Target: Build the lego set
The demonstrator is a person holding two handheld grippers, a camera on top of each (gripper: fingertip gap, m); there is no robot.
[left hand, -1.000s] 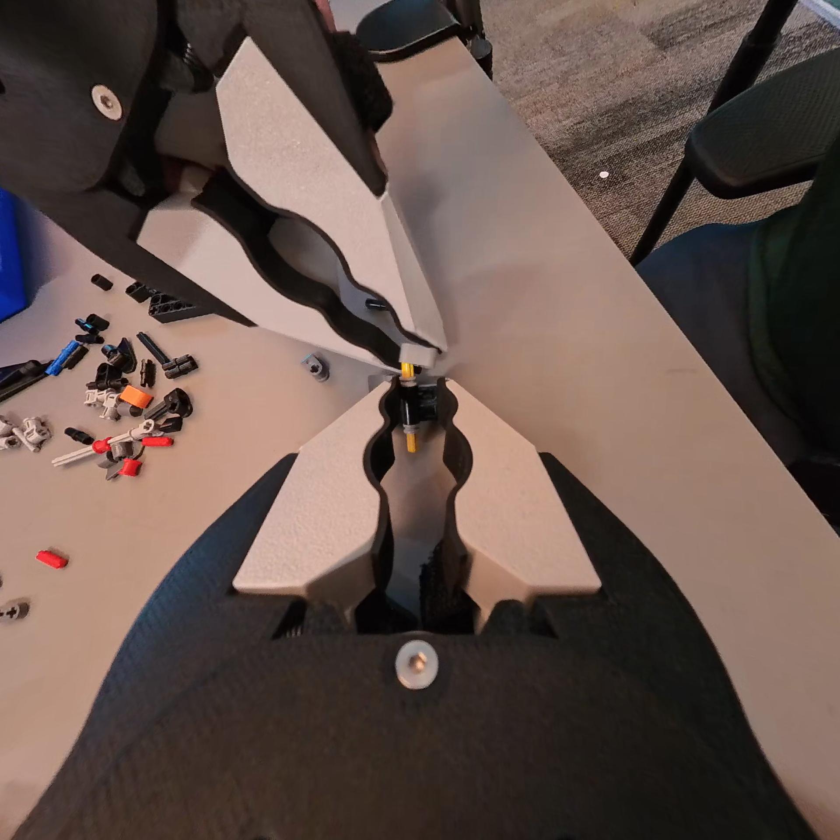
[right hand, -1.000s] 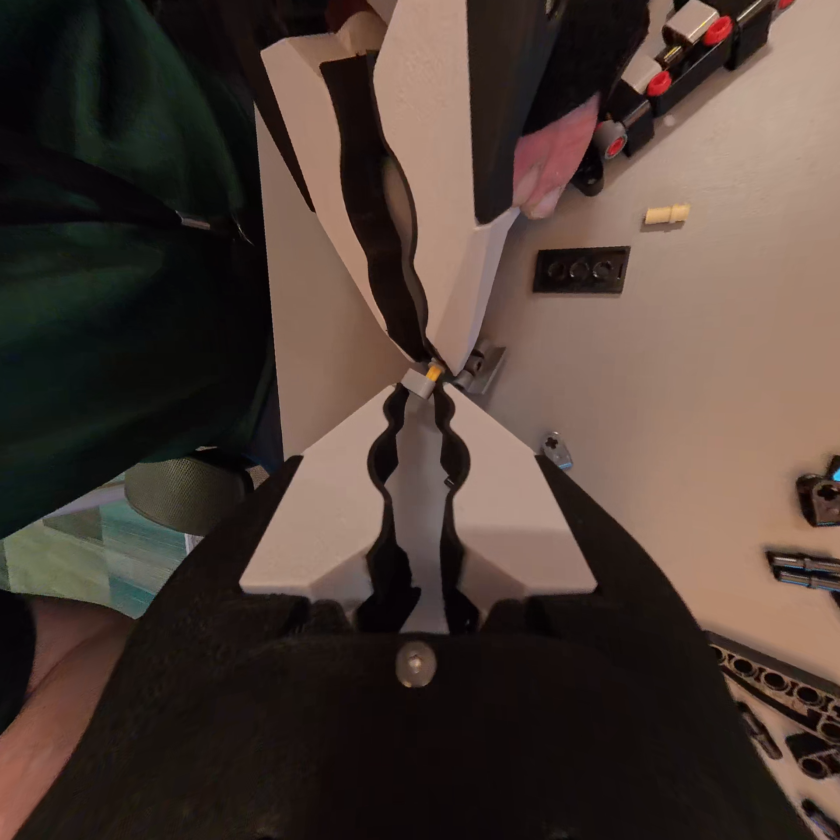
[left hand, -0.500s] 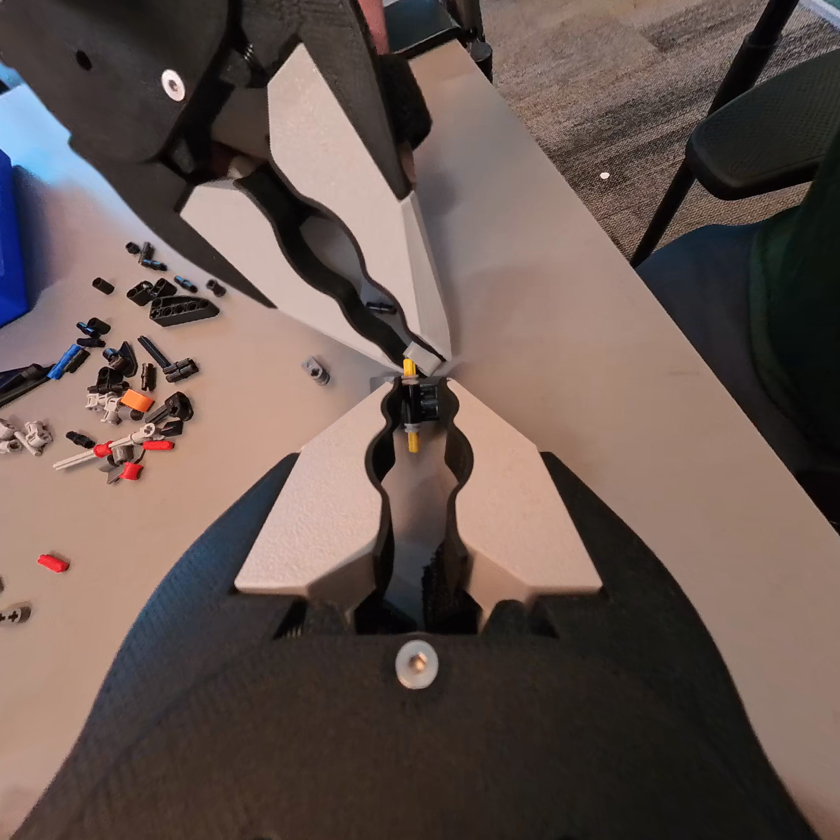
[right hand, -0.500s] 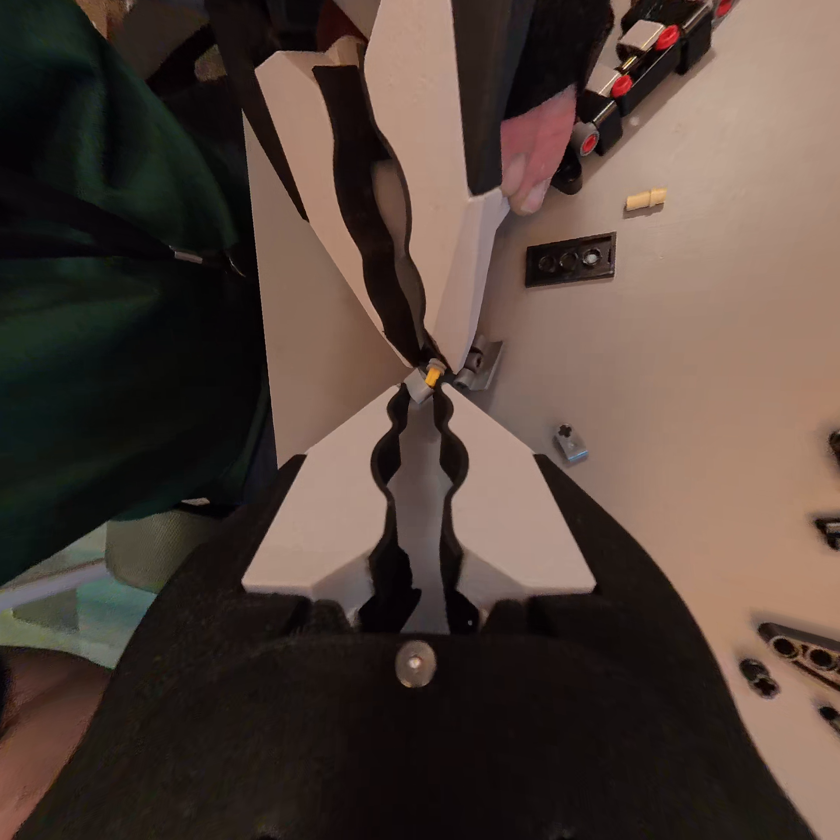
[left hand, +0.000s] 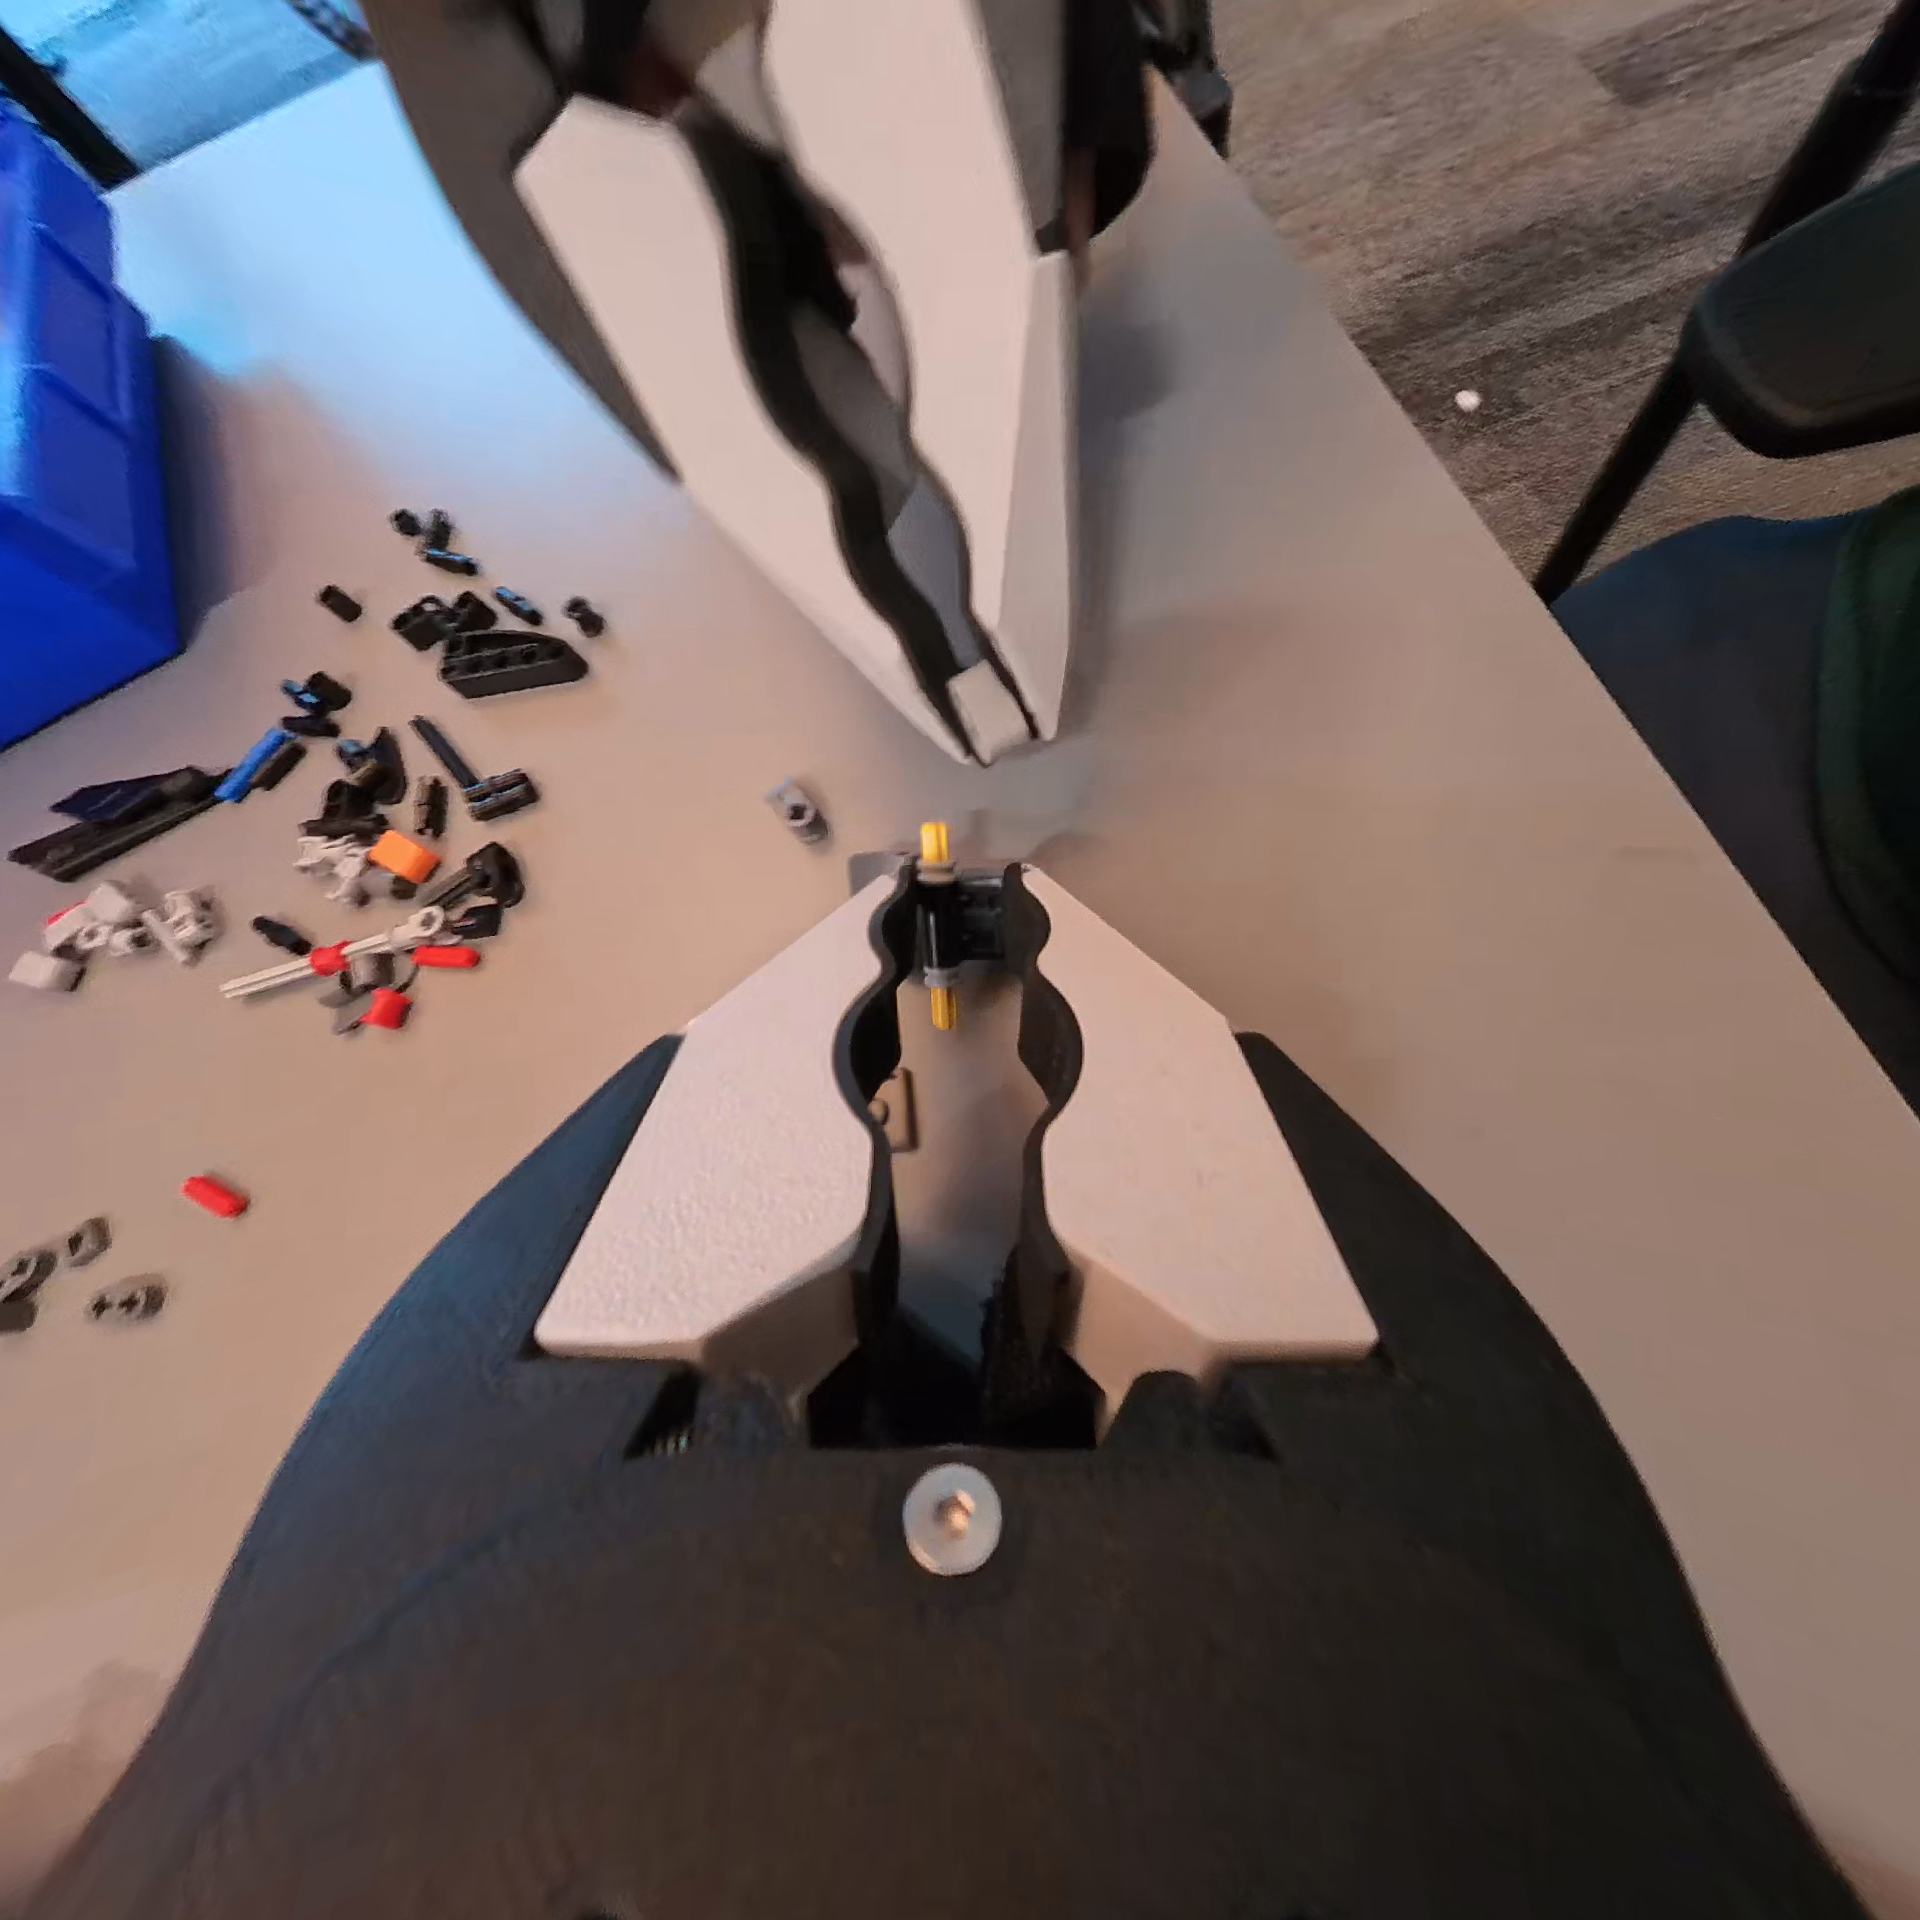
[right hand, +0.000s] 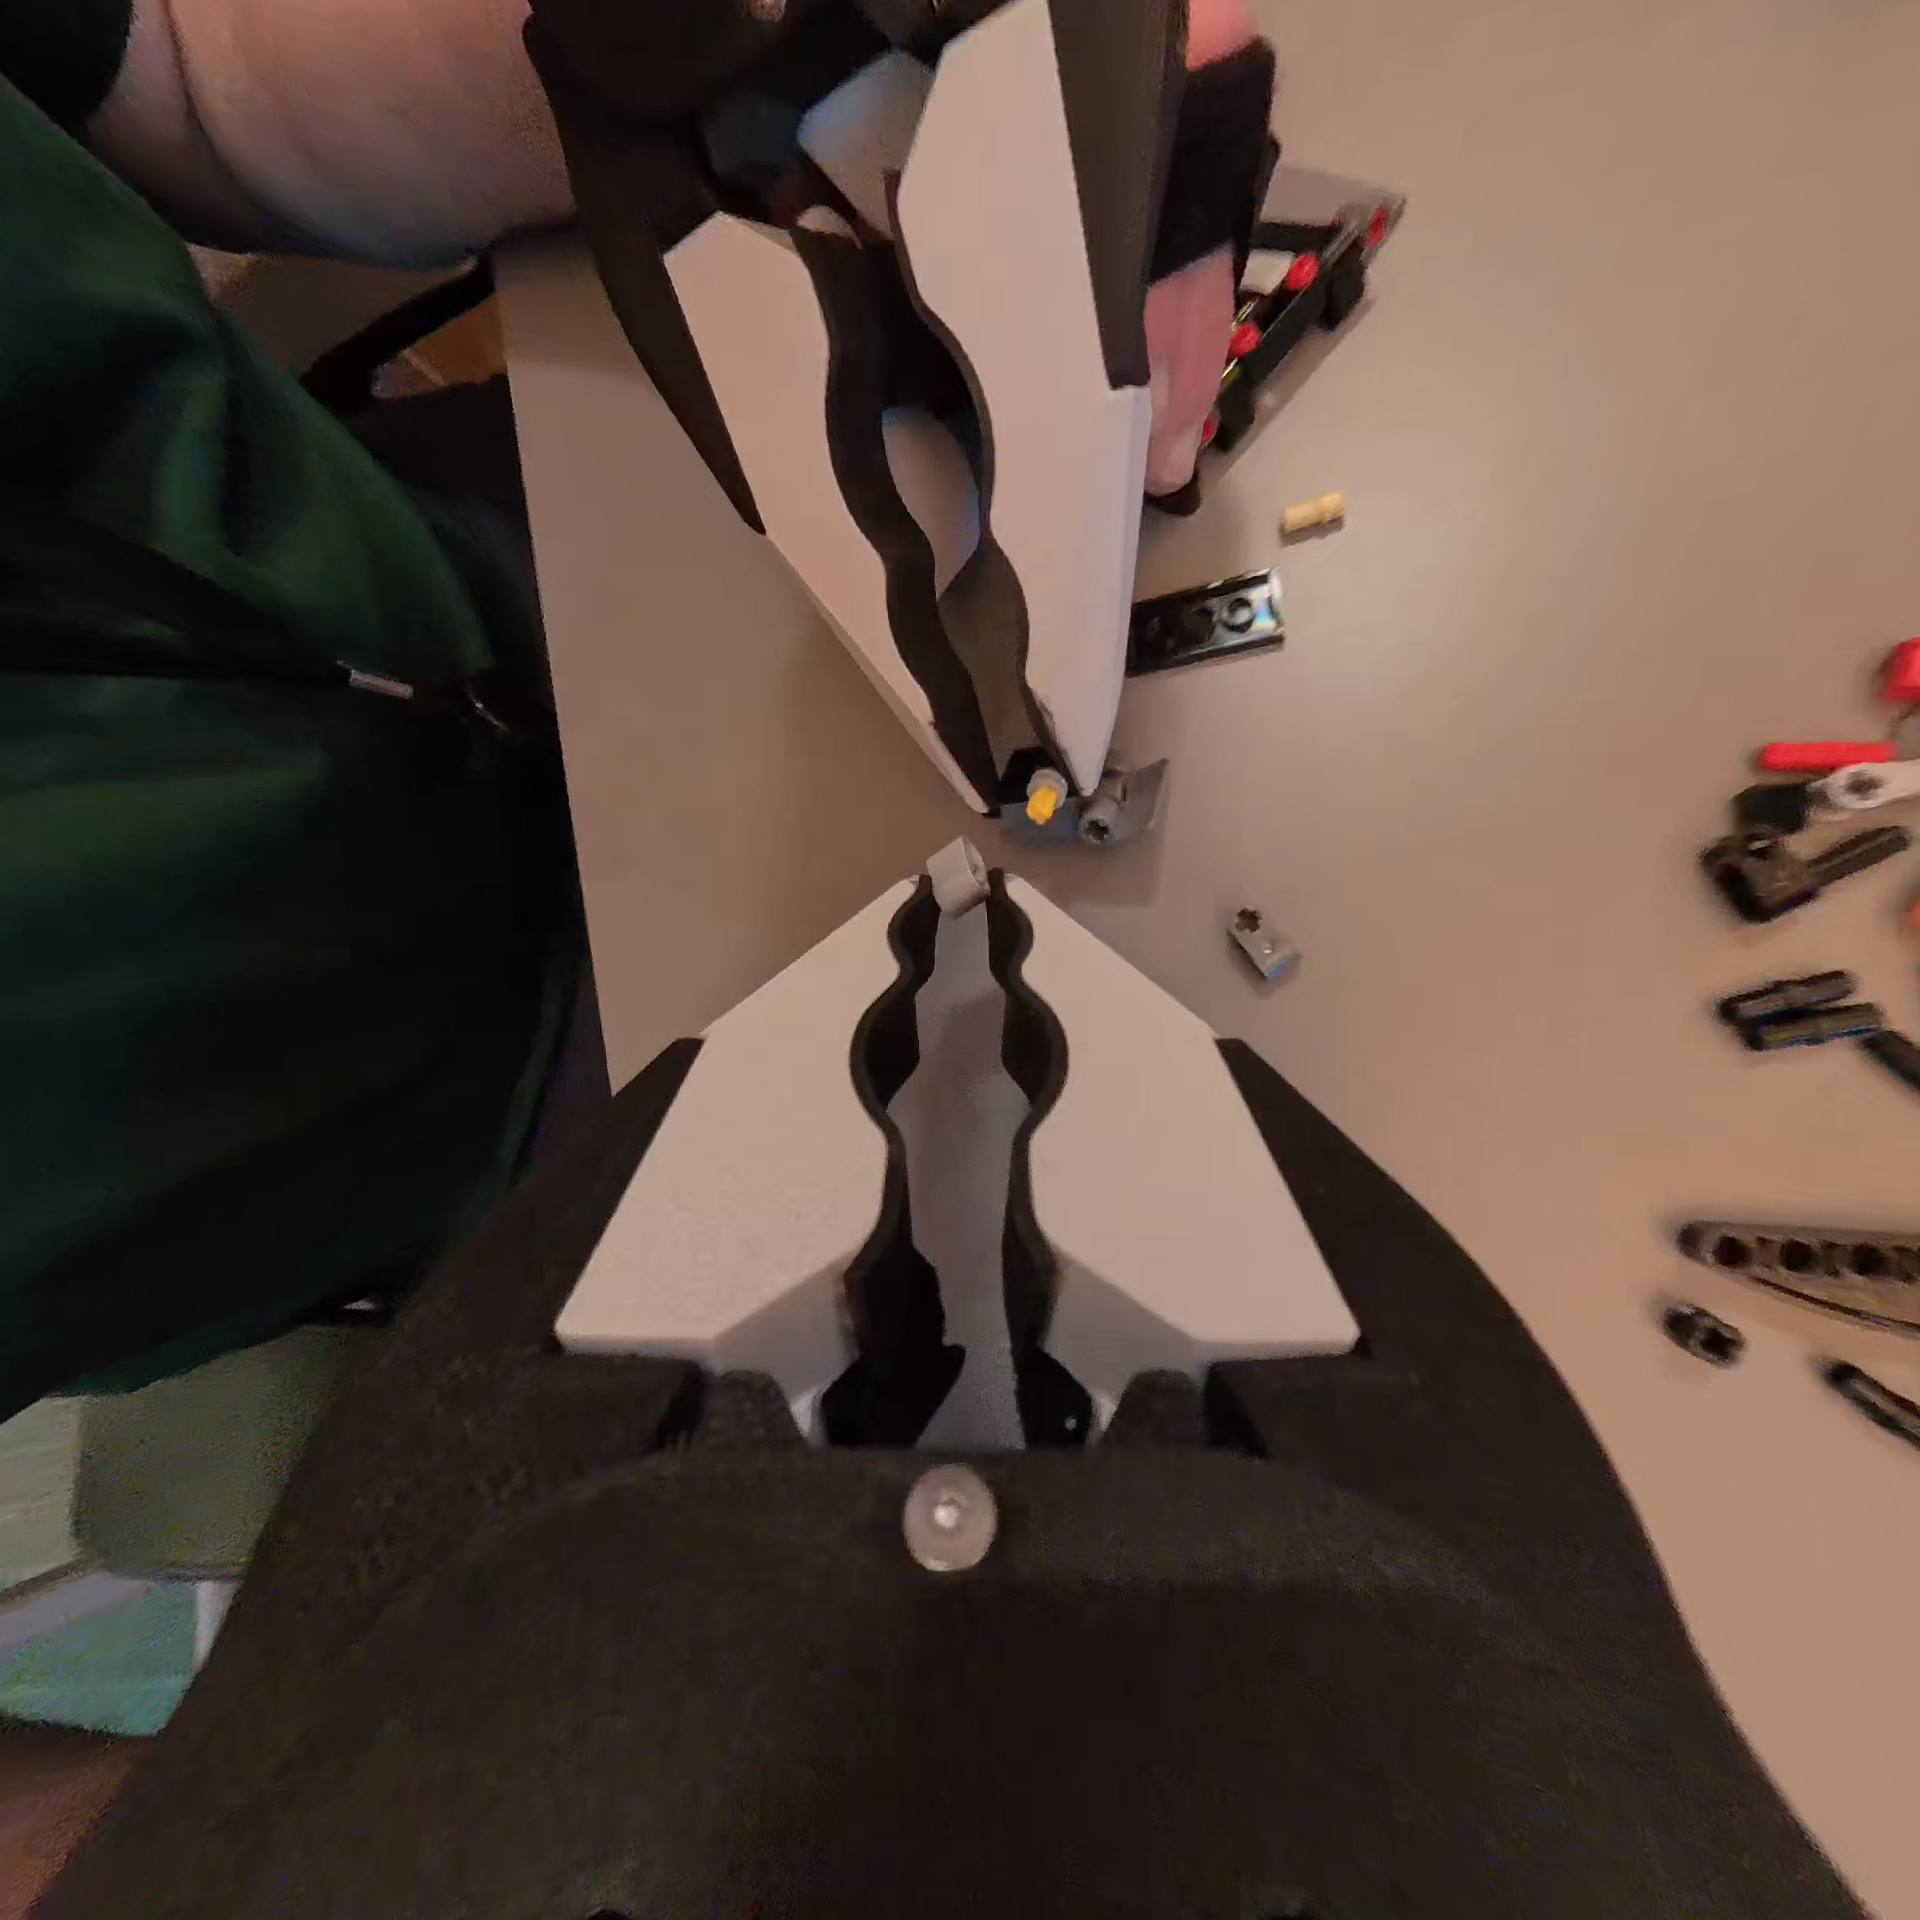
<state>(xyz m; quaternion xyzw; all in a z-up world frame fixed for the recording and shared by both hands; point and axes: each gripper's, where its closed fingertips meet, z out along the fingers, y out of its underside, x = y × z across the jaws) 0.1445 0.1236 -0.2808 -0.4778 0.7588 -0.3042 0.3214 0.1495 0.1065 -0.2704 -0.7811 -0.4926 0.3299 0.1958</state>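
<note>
My left gripper (left hand: 951, 883) is shut on a small black piece with a yellow axle (left hand: 940, 925) through it, held above the grey table (left hand: 1299, 831). The axle's yellow tip (right hand: 1041, 802) shows in the right wrist view at the left gripper's tips (right hand: 1023, 795). My right gripper (right hand: 961, 883) is shut on a small light grey bush (right hand: 958, 878). In the left wrist view the right gripper (left hand: 992, 727) hangs just beyond the axle, with the grey bush (left hand: 987, 712) at its tips. The bush and the axle are apart by a small gap.
Loose black, red, grey and orange pieces (left hand: 364, 831) lie at the left, by a blue bin (left hand: 62, 499). A grey angled piece (right hand: 1117, 805), a small grey connector (right hand: 1262, 940), a black plate (right hand: 1205, 623) and a black-and-red assembly (right hand: 1299, 301) lie on the table. A chair (left hand: 1808, 343) stands right. Only a small space, under 4 cm, lies between the two pairs of fingers. My left tips are roughly 4 centimeters from the small grey connector (right hand: 1262, 940). Look for it in the left wrist view (left hand: 793, 796) too.
The right gripper has pulled back from the left one with the grey bush, which was at the yellow axle's tip. A gap now stands between them. The left gripper holds still.
</note>
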